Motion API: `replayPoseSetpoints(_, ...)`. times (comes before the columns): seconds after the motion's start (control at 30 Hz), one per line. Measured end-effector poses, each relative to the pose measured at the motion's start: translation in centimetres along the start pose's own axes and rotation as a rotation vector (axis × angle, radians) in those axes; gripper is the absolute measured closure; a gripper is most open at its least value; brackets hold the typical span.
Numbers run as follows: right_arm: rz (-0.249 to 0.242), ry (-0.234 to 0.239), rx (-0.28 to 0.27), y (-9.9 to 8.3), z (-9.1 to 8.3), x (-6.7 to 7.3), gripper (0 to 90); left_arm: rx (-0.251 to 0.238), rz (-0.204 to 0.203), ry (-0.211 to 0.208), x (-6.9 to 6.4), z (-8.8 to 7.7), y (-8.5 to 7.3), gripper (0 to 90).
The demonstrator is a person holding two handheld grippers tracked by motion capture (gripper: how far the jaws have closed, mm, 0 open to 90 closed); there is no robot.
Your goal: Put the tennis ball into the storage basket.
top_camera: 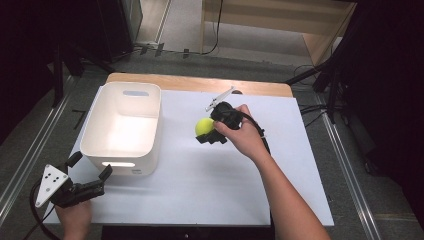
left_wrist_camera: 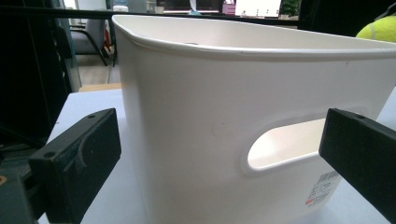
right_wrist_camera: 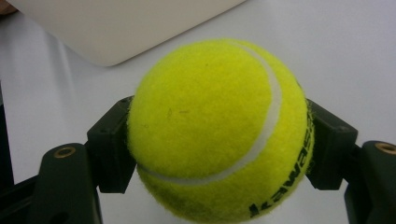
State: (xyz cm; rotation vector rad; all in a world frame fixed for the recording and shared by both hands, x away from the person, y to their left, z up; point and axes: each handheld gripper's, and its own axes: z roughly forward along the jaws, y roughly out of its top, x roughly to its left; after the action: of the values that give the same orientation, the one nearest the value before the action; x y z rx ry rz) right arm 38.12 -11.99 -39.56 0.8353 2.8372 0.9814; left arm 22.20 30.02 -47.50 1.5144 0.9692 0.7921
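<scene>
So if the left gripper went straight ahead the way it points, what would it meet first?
Most likely the white bin: the left gripper stands open, facing its near wall by the handle cutout.

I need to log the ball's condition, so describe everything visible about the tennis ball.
The tennis ball is bright yellow-green with a fuzzy felt surface, a curved white seam and black lettering near its lower edge. It looks whole and round. The right tongs are shut on it, one black jaw pressing each side, holding it over the white table, to the right of the white bin. From the left tongs' camera, its top peeks past the bin's far rim.
</scene>
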Motion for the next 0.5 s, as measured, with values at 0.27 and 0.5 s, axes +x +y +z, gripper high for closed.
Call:
replayPoseSetpoints(0.27,-0.009,0.002,-0.001,0.50,0.33,0.17,23.7,0.000,0.000,-0.001,0.00,0.01,0.00,0.0)
replayPoseSetpoints(0.5,-0.012,0.006,0.002,0.82,0.51,0.28,23.7,0.000,0.000,-0.002,0.01,0.01,0.00,0.0)
